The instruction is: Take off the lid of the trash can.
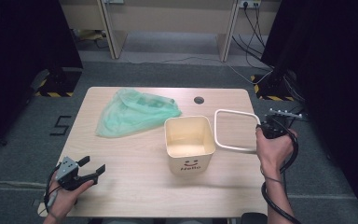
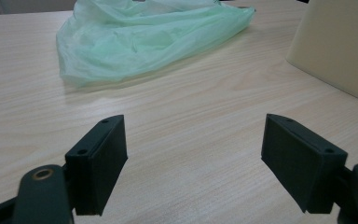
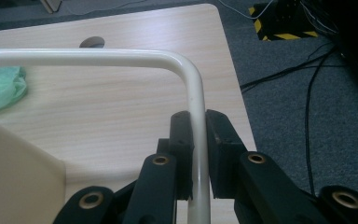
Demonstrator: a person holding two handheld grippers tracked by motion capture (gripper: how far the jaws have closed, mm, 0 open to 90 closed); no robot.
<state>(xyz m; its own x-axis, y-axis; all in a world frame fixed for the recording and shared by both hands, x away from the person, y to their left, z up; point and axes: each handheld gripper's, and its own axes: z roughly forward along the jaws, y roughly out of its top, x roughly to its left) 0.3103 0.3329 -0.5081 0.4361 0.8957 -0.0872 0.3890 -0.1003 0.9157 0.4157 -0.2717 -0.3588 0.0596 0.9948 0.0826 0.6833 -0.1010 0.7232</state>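
**A:** Your right gripper is clamped on the white ring frame, with the pads pinching its thin bar on the side nearest the table's right edge. The frame sits to the right of the cream bin, its near edge touching or nearly touching the bin's rim; I can't tell which.

**B:** And my other hand?

**A:** Your left gripper rests low at the near left corner of the table, its jaws standing wide apart with nothing between them. The green bag lies crumpled beyond it, just behind the bin and to its left.

**B:** So what does the frame call for?

**A:** As I read it, the ring belongs on the bin's rim once the bag lines the bin. You hold it by one side only, so the far side will want to sag; keep your wrist level and your pinch firm. In the right gripper view the bar runs straight between the pads, which is good: don't let it twist.

**B:** Any risk?

**A:** Swinging it into the bin could tip the bin. Lift clear first.
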